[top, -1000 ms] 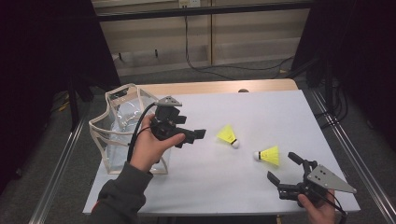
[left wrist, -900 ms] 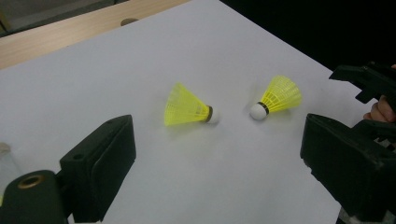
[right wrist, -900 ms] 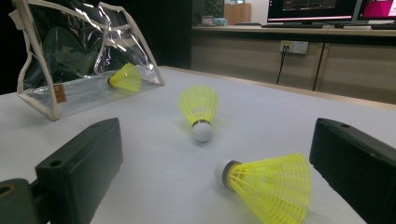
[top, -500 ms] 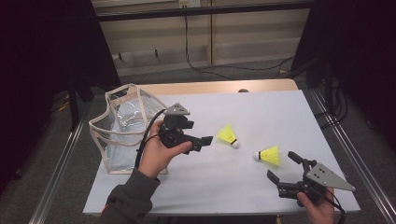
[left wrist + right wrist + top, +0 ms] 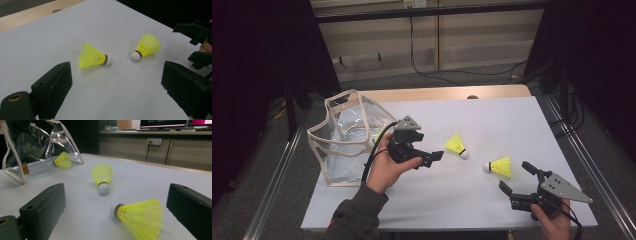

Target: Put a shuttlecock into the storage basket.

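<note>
The left hand [image 5: 384,167] comes up from the bottom edge with its forearm angled toward the table's middle, palm wrapped under the left gripper [image 5: 432,159], which is held above the white table [image 5: 492,125] and aims right, toward the 2 shuttlecocks. Its jaws stand wide apart and hold nothing. In the left gripper view, the near shuttlecock [image 5: 93,56] lies on its side ahead of the jaws, nearer the left jaw, cork pointing right; the far shuttlecock [image 5: 146,46] lies beyond it, cork pointing left, so the 2 corks face each other, close but apart.

The right hand [image 5: 552,222] sits low at the table's near right corner and holds the right gripper [image 5: 517,181] pointing up-left. Its jaws are also spread wide and empty. In the right gripper view, the far shuttlecock [image 5: 140,217] lies on the table between the jaws, touching neither.

A clear bag [image 5: 347,135] stands on the left of the table, just behind the left hand, with a 3rd shuttlecock [image 5: 62,160] inside.
</note>
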`<state>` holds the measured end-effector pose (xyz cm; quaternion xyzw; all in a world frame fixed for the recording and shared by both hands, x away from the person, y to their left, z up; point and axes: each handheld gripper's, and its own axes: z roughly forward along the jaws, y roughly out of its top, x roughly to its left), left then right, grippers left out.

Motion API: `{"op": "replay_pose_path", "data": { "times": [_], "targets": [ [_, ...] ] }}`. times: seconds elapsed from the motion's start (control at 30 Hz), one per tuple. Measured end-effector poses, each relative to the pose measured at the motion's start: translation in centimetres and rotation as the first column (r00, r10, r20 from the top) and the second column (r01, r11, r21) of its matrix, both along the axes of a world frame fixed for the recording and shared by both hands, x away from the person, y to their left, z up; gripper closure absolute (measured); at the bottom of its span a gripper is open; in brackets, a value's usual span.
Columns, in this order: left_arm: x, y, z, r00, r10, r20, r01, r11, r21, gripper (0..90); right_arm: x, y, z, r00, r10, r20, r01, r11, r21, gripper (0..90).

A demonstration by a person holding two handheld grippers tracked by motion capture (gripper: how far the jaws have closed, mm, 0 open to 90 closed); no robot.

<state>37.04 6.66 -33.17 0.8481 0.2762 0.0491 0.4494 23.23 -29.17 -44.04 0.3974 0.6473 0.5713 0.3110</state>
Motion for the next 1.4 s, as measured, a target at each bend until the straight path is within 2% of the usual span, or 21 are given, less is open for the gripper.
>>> {"op": "replay_pose_path", "data": {
  "times": [0.27,0.63,1.0,1.4],
  "targets": [
    [-0.2,-1.2,-1.0,0.9994,-0.034,0.008,0.034,0.9993,0.013,9.7,0.1,-0.4,0.0,0.9999,-0.012,-0.003,0.012,1.000,0.009,2.2],
    [-0.8,-2.4,-2.6,0.9978,-0.066,0.008,0.066,0.9978,0.009,8.9,0.3,-0.2,0.1,0.9999,-0.011,0.003,0.011,1.000,0.009,2.1],
    [-1.1,-3.6,-3.9,0.9952,-0.097,0.008,0.097,0.9944,-0.042,7.9,0.6,0.0,0.2,1.0000,0.002,0.002,-0.002,1.000,0.007,1.9],
    [-1.2,-5.2,-6.0,0.9898,-0.141,-0.019,0.140,0.9888,-0.052,4.8,0.6,0.2,0.3,0.9999,0.010,0.004,-0.010,1.000,0.001,2.0]
  ]
}}
